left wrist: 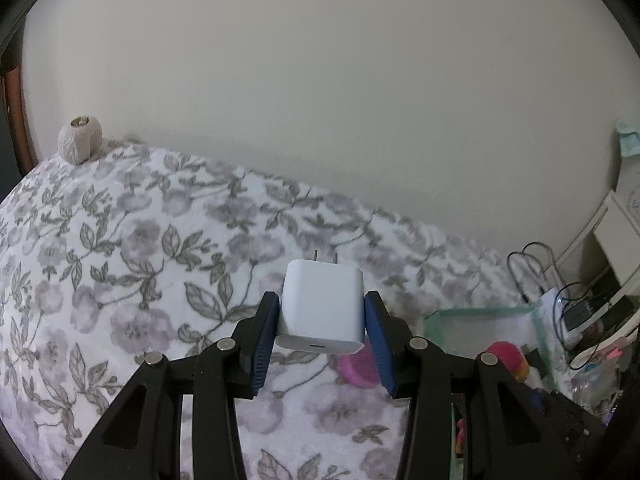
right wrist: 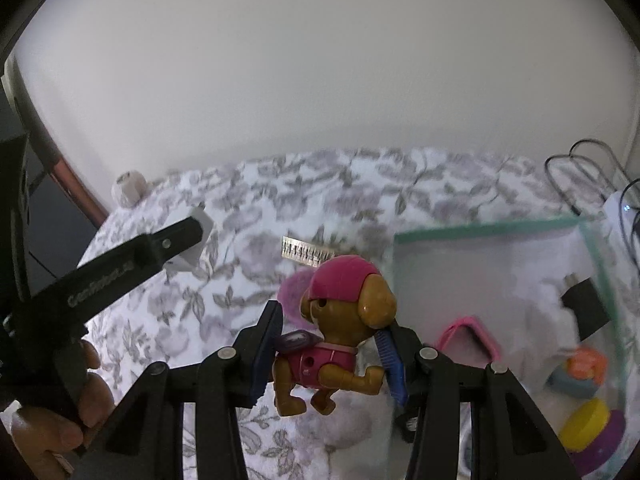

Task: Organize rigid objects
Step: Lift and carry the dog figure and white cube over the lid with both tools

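My left gripper [left wrist: 322,312] is shut on a white plug-in charger [left wrist: 322,304], prongs pointing away, held above the floral bedspread [left wrist: 140,240]. The same gripper and charger [right wrist: 196,240] show at the left of the right wrist view. My right gripper [right wrist: 330,344] is shut on a brown toy dog with a pink cap [right wrist: 340,320], held above the bed just left of a clear box with a green rim [right wrist: 488,226]. The box holds a pink frame [right wrist: 472,336], a black block [right wrist: 586,312] and colourful toys [right wrist: 584,420].
A pink round lid [right wrist: 292,296] and a small strip with markings [right wrist: 306,254] lie on the bedspread. A pale ball of yarn [left wrist: 80,140] sits at the far left by the wall. Cables [left wrist: 536,268] and white shelves [left wrist: 612,240] are at the right.
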Demonstrator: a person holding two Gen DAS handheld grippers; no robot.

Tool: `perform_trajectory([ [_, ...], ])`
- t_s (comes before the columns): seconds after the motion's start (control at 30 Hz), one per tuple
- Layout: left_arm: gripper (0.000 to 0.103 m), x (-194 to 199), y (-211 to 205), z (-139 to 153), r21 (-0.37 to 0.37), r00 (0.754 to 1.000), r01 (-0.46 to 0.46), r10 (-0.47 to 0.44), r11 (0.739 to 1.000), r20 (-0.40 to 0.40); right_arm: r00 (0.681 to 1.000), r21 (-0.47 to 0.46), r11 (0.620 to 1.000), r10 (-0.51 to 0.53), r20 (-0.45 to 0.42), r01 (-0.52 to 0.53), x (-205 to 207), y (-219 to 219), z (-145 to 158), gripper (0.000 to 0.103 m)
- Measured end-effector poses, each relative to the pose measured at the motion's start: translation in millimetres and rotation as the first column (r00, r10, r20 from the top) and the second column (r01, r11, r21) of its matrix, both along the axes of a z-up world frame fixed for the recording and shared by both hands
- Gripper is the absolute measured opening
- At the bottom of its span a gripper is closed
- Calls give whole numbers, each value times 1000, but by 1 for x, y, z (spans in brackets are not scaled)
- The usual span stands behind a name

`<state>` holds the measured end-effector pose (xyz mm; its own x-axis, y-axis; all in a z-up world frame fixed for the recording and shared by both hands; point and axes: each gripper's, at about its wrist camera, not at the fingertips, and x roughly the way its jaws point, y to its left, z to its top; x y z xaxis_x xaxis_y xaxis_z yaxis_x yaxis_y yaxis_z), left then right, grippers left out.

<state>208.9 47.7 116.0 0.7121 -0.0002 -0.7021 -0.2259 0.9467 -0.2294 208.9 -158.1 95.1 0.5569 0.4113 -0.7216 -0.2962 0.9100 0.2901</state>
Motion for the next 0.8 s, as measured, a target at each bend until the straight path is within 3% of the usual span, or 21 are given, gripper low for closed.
perform_trajectory([
  [0.4, 45, -11, -41, 30, 14, 992, 79, -80, 997, 98, 987, 15, 993, -117, 110, 116, -6, -64, 44, 49],
  [0.8, 45, -5, -110, 27, 43, 965, 234, -238, 971, 109, 948, 19, 957, -291, 127, 291, -8, -143, 50, 49],
])
